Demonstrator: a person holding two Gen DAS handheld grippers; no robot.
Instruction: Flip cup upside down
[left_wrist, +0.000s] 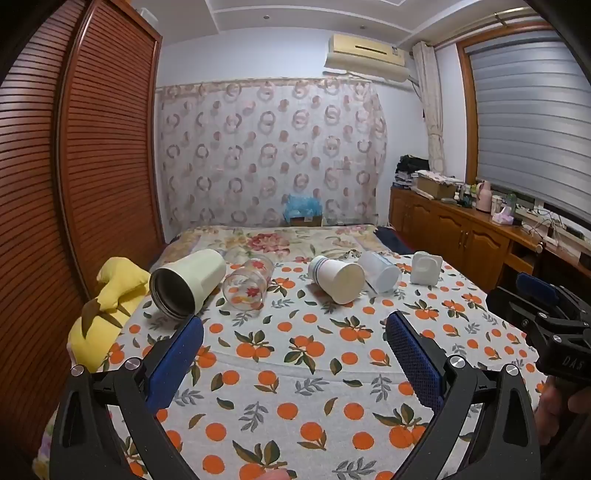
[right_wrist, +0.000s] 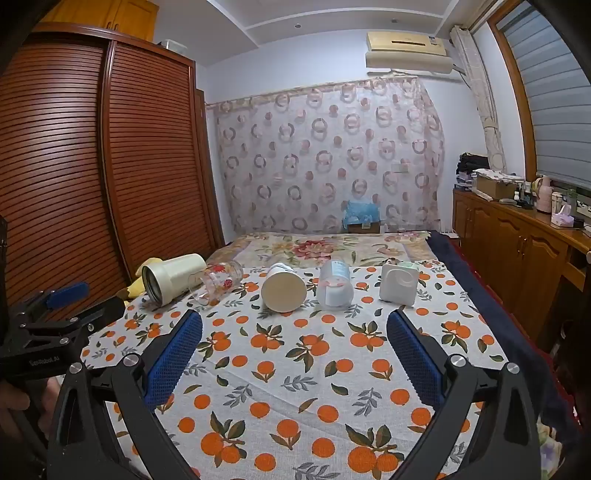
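Several cups lie on their sides in a row on the orange-print cloth (left_wrist: 295, 369): a cream steel-lined tumbler (left_wrist: 186, 282) (right_wrist: 171, 280), a clear glass with red leaf prints (left_wrist: 247, 286) (right_wrist: 216, 282), a white paper cup (left_wrist: 338, 278) (right_wrist: 283, 288), a translucent plastic cup (left_wrist: 380, 271) (right_wrist: 335, 284) and a white square cup (left_wrist: 426, 267) (right_wrist: 399, 282). My left gripper (left_wrist: 295, 332) is open and empty, short of the row. My right gripper (right_wrist: 295, 328) is open and empty too, and shows at the right edge of the left wrist view (left_wrist: 546, 317).
A yellow plush toy (left_wrist: 107, 310) lies at the bed's left edge beside a louvred wooden wardrobe (left_wrist: 74, 184). A wooden cabinet (right_wrist: 517, 251) with clutter on it runs along the right. A patterned curtain (right_wrist: 328, 158) hangs behind the bed.
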